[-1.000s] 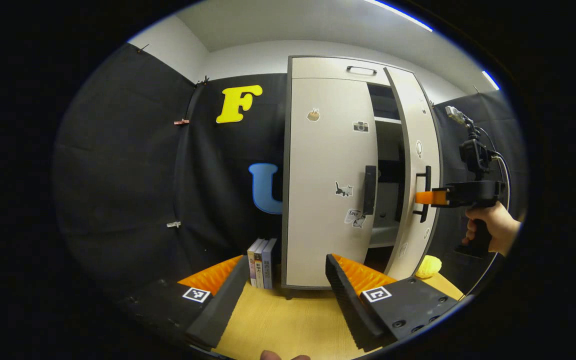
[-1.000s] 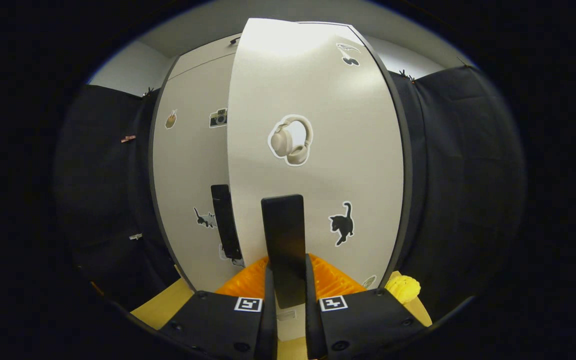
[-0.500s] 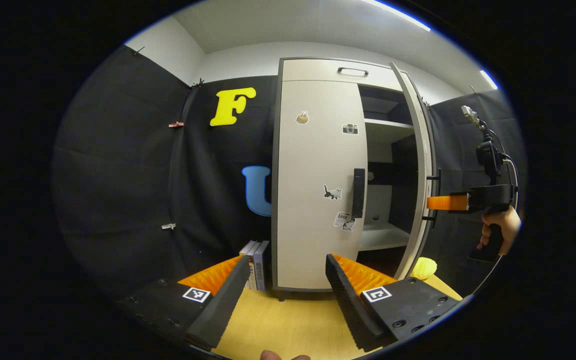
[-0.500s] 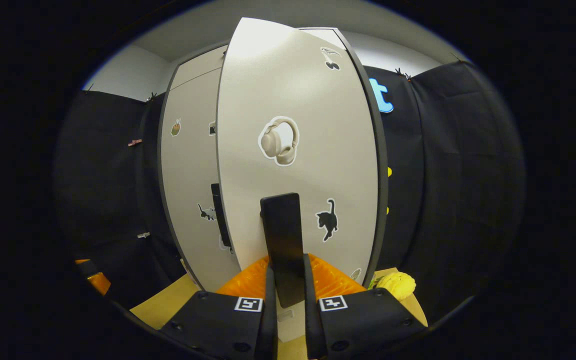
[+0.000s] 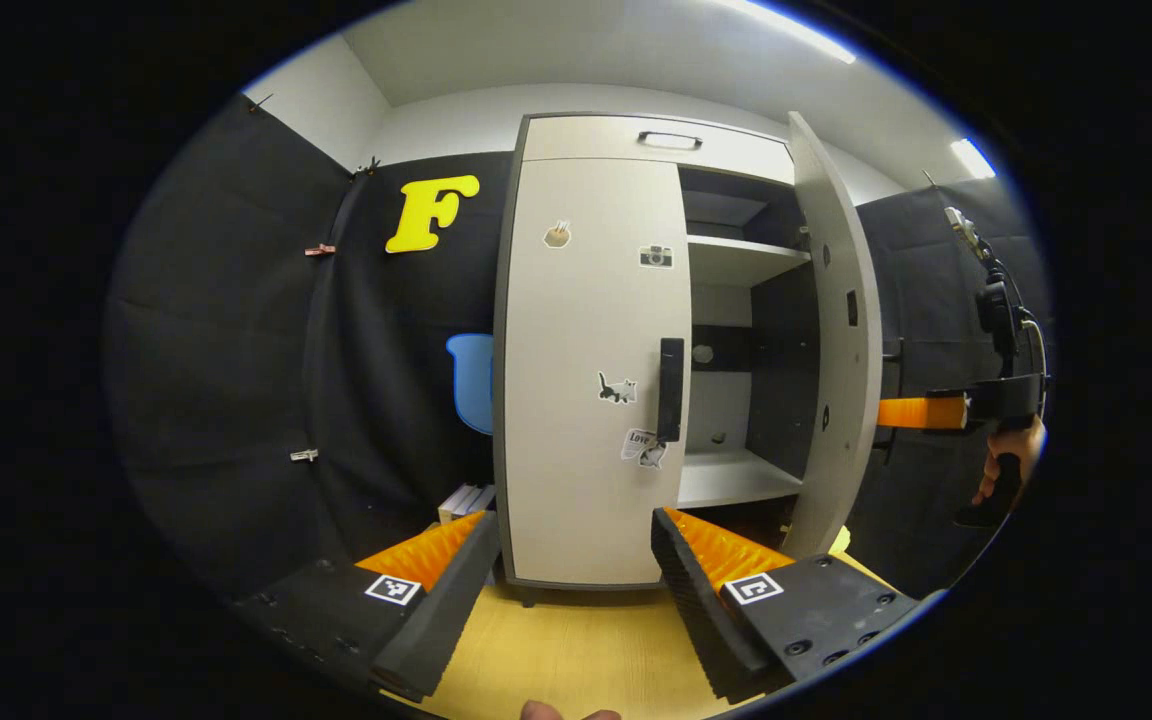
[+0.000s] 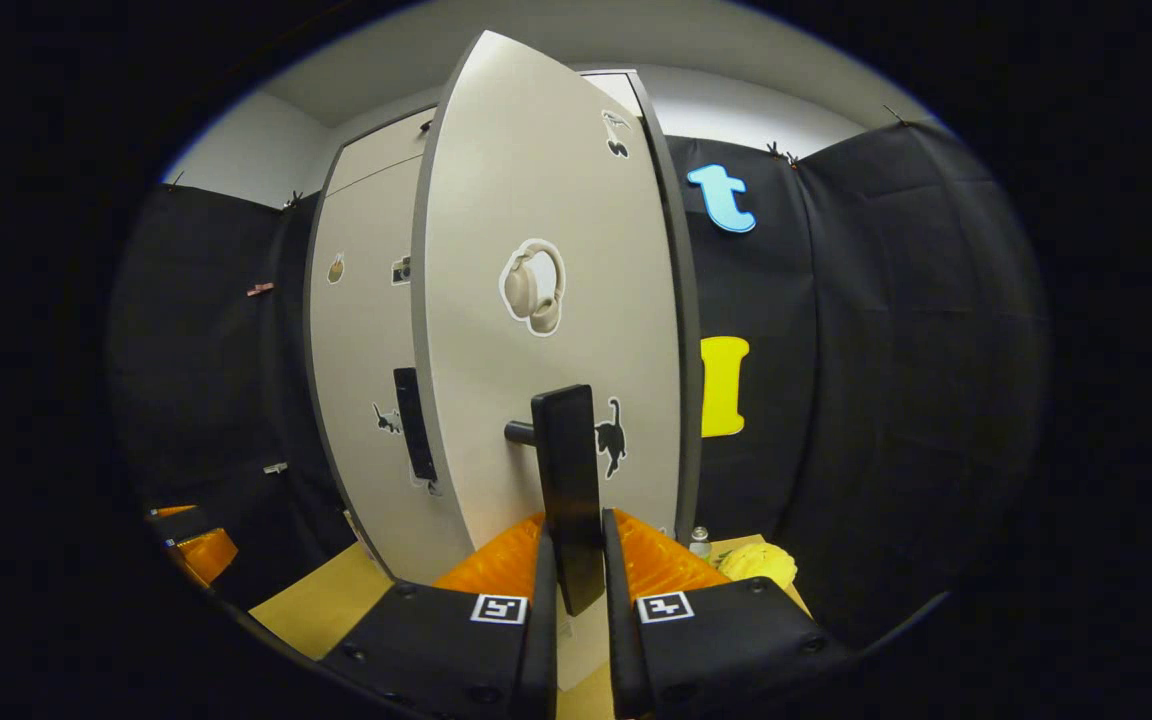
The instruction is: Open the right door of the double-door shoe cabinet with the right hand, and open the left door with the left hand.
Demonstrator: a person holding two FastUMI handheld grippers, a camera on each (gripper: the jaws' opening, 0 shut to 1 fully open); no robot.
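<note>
Right door open, left door shut

Desk [image 5: 576, 650] is carrying the cabinet [image 5: 591, 150]; left claw [image 5: 571, 575] is gaping empty before the shut left door [image 5: 586, 380].

Right claw [image 6: 573, 580] is clamping the handle [image 6: 571, 480] of the open right door [image 6: 546, 330].

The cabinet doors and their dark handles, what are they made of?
The pale beige cabinet doors look like matte laminated board: flat, even sheen, with a grey edge strip. The black bar handle held in the right claw looks like smooth painted metal or plastic; I can't tell which.
</note>
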